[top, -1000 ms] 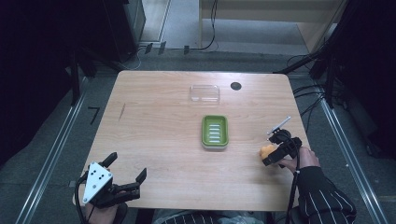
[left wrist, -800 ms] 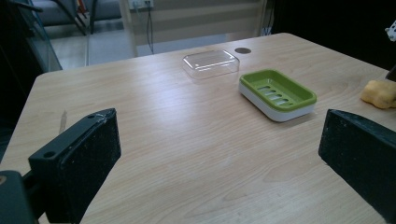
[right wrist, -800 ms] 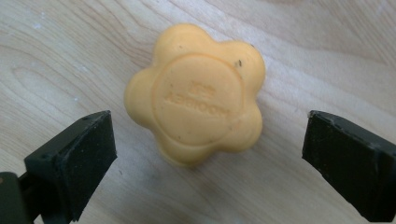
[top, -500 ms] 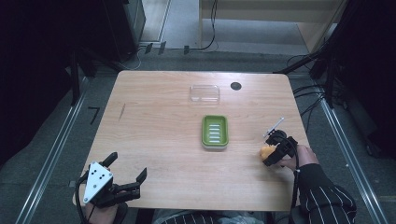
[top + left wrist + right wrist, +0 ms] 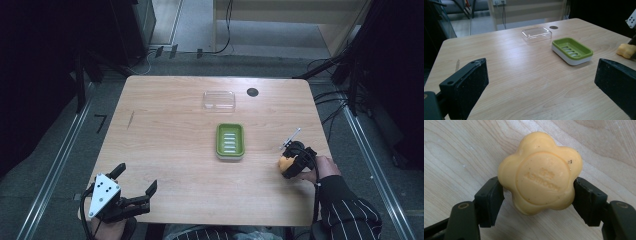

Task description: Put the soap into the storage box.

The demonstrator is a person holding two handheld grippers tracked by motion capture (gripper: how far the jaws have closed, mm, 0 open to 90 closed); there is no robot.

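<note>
A yellow flower-shaped soap (image 5: 540,173) sits between the jaws of my right gripper (image 5: 538,195), which is shut on it just above the wood. In the high view that gripper (image 5: 292,164) and the soap (image 5: 285,163) are near the table's right edge. A green soap dish (image 5: 230,141) lies at the middle of the table, left of the soap; it also shows in the left gripper view (image 5: 572,50). My left gripper (image 5: 134,185) stands open at the front left corner with nothing between its jaws (image 5: 541,82).
A clear plastic lid (image 5: 219,100) lies behind the green dish, with a small round dark hole (image 5: 252,92) in the table (image 5: 170,145) to its right. Dark floor, rails and cables surround the table.
The right gripper with the soap has shifted slightly toward the front of the table. The left gripper has stayed put.
</note>
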